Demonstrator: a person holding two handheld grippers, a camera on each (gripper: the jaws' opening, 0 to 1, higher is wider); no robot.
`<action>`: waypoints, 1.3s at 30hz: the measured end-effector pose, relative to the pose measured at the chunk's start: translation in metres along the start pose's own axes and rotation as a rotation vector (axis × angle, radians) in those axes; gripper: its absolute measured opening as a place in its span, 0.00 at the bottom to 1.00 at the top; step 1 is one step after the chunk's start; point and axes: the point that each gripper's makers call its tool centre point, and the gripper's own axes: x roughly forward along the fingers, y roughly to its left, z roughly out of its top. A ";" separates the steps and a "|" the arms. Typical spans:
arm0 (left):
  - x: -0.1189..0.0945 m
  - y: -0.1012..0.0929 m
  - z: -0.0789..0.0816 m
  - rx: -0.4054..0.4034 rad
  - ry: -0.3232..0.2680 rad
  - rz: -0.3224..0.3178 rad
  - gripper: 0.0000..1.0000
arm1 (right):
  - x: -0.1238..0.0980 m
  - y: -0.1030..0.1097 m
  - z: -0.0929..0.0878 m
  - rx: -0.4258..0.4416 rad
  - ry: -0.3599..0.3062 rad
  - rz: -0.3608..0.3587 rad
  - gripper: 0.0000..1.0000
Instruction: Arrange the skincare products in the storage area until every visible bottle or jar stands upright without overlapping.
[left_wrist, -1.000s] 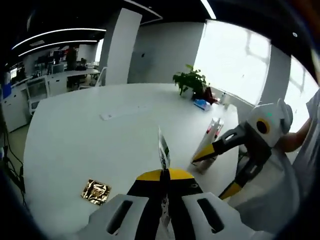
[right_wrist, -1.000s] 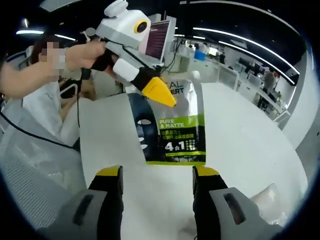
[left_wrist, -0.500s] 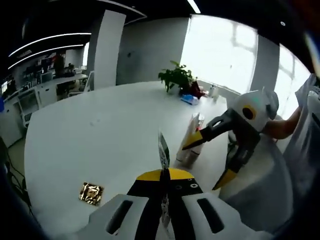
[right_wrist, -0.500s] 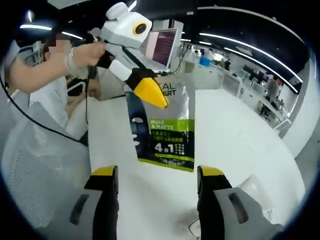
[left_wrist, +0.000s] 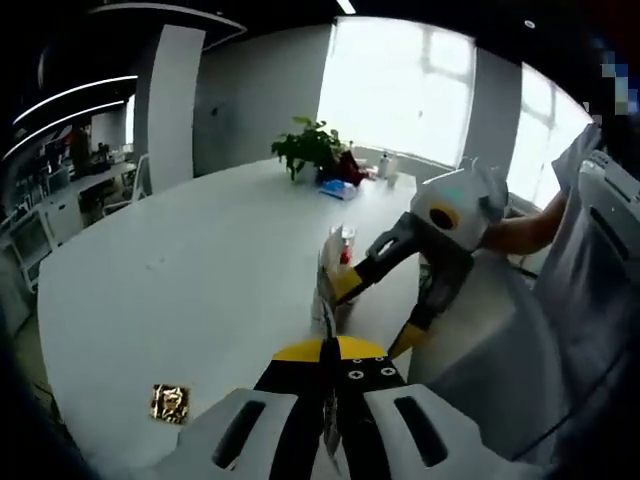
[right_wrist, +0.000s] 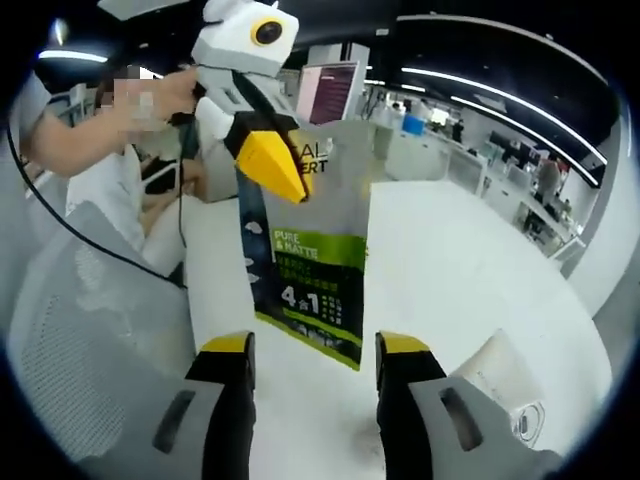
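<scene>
Above the white counter (right_wrist: 470, 250) my left tool (right_wrist: 285, 180) pinches the light, floppy sachet (right_wrist: 310, 270) by its top edge, while my right tool (right_wrist: 312, 350) waits released to steady its lower part.

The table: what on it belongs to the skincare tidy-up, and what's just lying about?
Job: the green-and-silver pouch clamped in the left gripper; the right gripper, open just under it.

Lying about: gold foil square, potted plant, white chair.

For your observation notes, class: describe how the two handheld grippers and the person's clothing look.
Each gripper has a white plastic body, black jaws and yellow fingertips. The left gripper carries a black cable. The right gripper has a rounded white head. The person's sleeve is white.
</scene>
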 end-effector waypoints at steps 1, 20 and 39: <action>-0.001 -0.004 0.001 0.002 0.000 -0.014 0.00 | 0.000 0.000 0.001 0.006 -0.009 0.001 0.46; 0.001 -0.049 0.015 0.199 -0.014 -0.168 0.00 | -0.015 0.029 0.012 0.115 -0.145 0.158 0.27; 0.005 -0.061 0.015 0.273 -0.050 -0.241 0.00 | -0.025 0.046 0.011 0.166 -0.188 0.246 0.02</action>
